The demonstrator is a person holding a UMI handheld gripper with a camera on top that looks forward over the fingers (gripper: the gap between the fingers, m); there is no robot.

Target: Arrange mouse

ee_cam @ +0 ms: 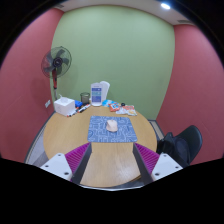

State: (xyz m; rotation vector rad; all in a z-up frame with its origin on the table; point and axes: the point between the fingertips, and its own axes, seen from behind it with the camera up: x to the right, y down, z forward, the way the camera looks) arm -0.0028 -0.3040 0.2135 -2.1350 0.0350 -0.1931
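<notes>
A small white mouse (111, 125) lies on a blue patterned mouse mat (111, 129) in the middle of the round wooden table (70, 135). My gripper (112, 160) hovers over the near edge of the table, well short of the mat, and stands open. Its pink-padded fingers (77, 157) spread wide to either side with only bare tabletop between them. The mouse is beyond the fingertips, roughly centred between them.
At the table's far side stand a white box (65, 104), a white kettle-like appliance (99, 93) and small red items (124, 107). A floor fan (57, 64) stands at the left wall. A black chair (181, 146) sits at the right.
</notes>
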